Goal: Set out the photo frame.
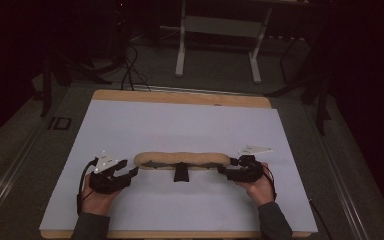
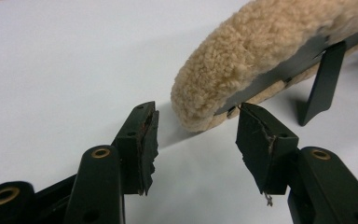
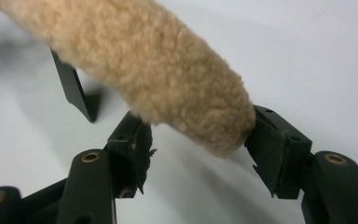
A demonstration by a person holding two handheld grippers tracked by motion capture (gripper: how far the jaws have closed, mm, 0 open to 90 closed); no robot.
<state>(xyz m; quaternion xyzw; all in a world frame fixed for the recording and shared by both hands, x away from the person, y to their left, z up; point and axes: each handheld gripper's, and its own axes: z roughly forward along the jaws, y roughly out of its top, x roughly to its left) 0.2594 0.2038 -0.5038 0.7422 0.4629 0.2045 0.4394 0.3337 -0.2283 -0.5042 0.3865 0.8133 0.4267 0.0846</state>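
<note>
Looks like a lab or test bay to me, not a home. I'm seeing a wooden table (image 1: 180, 97) covered with a plain white sheet (image 1: 180, 130), dark grey carpeted floor (image 1: 215, 75), loose cables (image 1: 129, 70) running across it, and a white metal-framed bench (image 1: 220, 30) behind. Black stands (image 1: 55, 75) flank the table. Surroundings dim, only the work surface lit.

Pad (image 2: 261, 51): tan fleece, woolly, matt; dark smooth strap (image 2: 303, 53). Gripper pads (image 2: 149, 140): black rubber, rough, frayed. Table (image 1: 180, 97): wood edge; white matt sheet (image 1: 180, 125).
</note>
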